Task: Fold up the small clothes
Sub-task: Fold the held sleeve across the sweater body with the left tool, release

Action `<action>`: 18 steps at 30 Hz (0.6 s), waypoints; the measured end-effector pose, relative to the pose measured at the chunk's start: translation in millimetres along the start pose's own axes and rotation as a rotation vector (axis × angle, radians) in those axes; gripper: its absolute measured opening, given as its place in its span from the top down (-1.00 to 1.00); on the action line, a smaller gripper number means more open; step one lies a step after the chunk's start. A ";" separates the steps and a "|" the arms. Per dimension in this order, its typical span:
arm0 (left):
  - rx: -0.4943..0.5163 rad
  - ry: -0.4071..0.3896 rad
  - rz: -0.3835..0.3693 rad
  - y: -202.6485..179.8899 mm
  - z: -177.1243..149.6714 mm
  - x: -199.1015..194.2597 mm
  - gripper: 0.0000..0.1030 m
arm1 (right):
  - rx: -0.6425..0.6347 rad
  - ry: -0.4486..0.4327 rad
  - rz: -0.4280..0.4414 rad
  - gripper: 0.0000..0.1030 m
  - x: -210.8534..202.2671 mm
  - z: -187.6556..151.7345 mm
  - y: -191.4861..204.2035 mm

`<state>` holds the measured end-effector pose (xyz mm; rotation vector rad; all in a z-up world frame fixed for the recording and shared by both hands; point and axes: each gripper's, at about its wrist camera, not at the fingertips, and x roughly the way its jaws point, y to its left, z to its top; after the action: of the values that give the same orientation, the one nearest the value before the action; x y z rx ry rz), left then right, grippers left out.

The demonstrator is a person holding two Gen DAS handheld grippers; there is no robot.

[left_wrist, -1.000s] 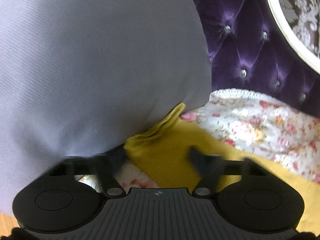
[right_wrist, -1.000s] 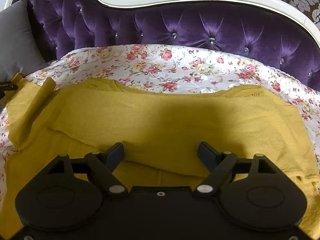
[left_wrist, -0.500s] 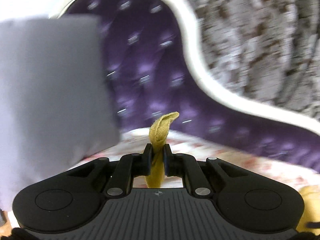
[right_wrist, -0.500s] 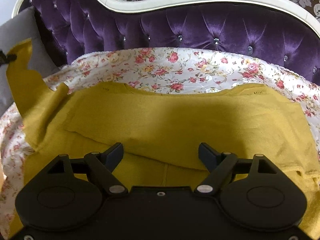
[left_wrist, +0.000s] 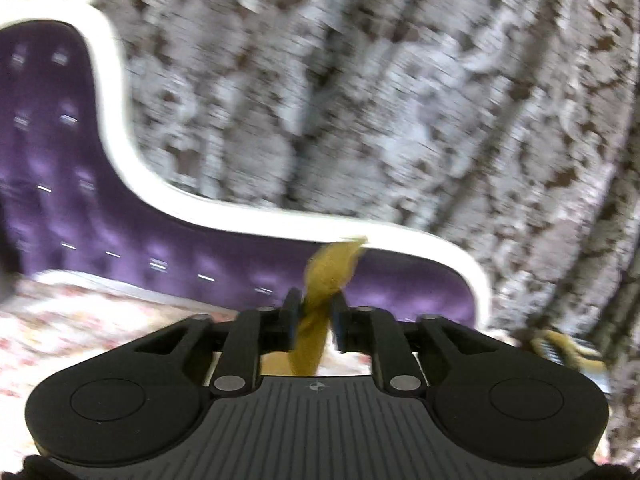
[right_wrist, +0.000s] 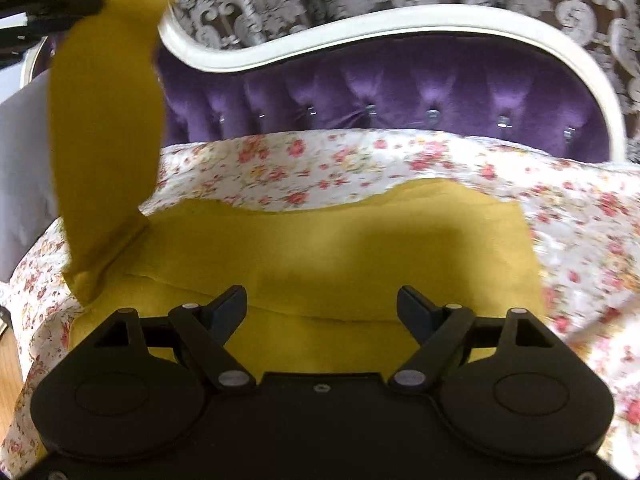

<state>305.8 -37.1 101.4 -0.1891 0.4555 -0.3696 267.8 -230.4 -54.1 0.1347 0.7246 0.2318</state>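
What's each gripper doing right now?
Left gripper: closed on the yellow sleeve, lifted.
Right gripper: open, empty, over the yellow garment.

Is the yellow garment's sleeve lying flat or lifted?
Lifted: the left claw pinches the sleeve above the yellow garment.

Both views are evenly lit and fairly bright, with no glare. The left wrist view is smeared by motion blur: the patterned curtain (left_wrist: 400, 100) streaks and button highlights stretch into dashes. The right wrist view is sharper at centre, softening toward its right edge. A soft shadow lies mid-frame on the yellow garment (right_wrist: 360, 240). Fisheye distortion bows the headboard rim (right_wrist: 400, 28).
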 end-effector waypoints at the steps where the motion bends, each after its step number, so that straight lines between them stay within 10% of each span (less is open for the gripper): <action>1: 0.006 0.014 -0.028 -10.1 -4.0 5.5 0.22 | 0.007 0.000 -0.005 -0.61 -3.9 -1.1 -5.3; 8: 0.062 0.077 -0.087 -44.5 -31.3 15.5 -0.25 | 0.070 -0.006 -0.019 -0.62 -24.6 -8.6 -35.2; 18: 0.030 0.128 0.149 38.4 -73.0 -26.4 -0.36 | 0.103 -0.038 -0.030 -0.62 -40.1 -10.9 -49.7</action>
<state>261.9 1.4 37.4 -0.1017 0.5864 -0.2428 239.6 -288.1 -46.6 0.2257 0.7004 0.1632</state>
